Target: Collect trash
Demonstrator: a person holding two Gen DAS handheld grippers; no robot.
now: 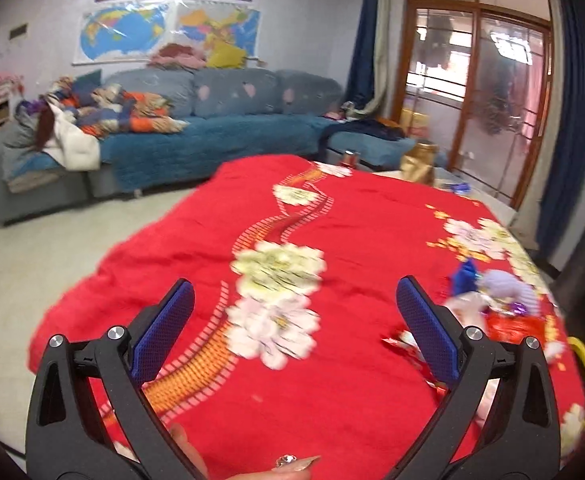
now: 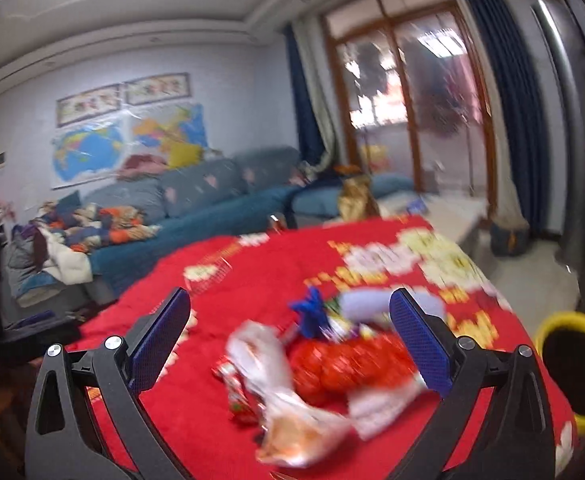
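A heap of trash lies on a red flowered blanket (image 2: pixel 252 272): a red net bag (image 2: pixel 344 364), a clear crumpled plastic bag (image 2: pixel 288 412), a blue wrapper (image 2: pixel 312 312) and a pale lilac object (image 2: pixel 368 304). My right gripper (image 2: pixel 290 300) hangs open just above the heap, which sits between its blue pads (image 2: pixel 416 336). In the left wrist view the same heap (image 1: pixel 500 304) is at the right, beside the right finger. My left gripper (image 1: pixel 294 290) is open over bare blanket (image 1: pixel 332 208), holding nothing. A yellow-rimmed bin (image 2: pixel 572 364) stands at the blanket's right edge.
A blue sofa (image 1: pixel 220 136) piled with clothes runs along the far wall under maps. A low white table (image 2: pixel 448 216) with a gold bag (image 2: pixel 352 196) stands beyond the blanket, before wooden glass doors (image 1: pixel 476 88). A person's fingers (image 1: pixel 292 460) show at the bottom.
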